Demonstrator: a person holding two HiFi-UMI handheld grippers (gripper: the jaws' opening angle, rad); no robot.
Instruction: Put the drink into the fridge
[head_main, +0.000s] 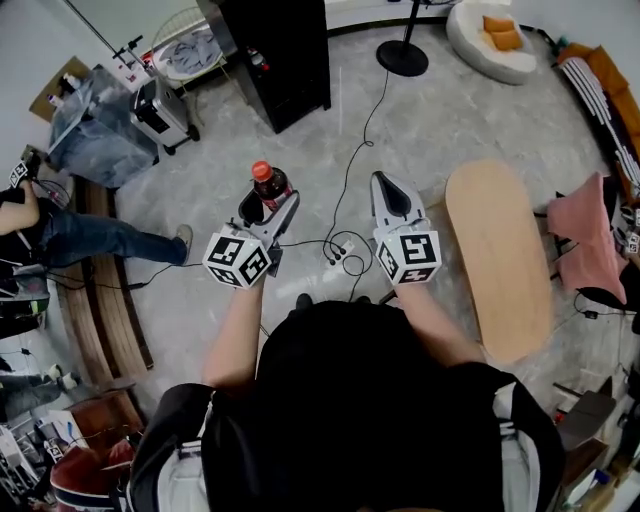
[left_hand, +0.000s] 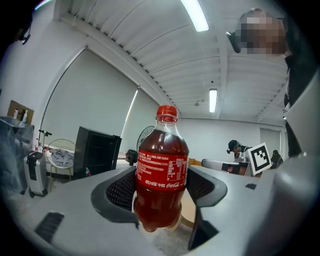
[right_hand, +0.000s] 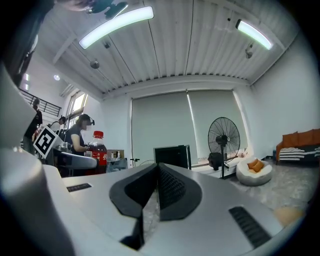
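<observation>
1. Black fridge (head_main: 285, 60) stands at the far end of the grey floor (head_main: 450, 120), well apart from both grippers.
2. Long oval wooden board (head_main: 500, 260) lies off to the person's right, beside the right gripper.
3. Left gripper (head_main: 262, 210) is up in front of the body, its jaws spread wide and clamped on the cola bottle's sides, pads pressing the lower body.
4. Right gripper (head_main: 392, 192) is level alongside it; its jaws meet, with nothing between them.
5. Cola bottle (left_hand: 162, 170) has a red cap and red label, sits upright between the left jaws and is clear of the floor, nowhere near the fridge.
</observation>
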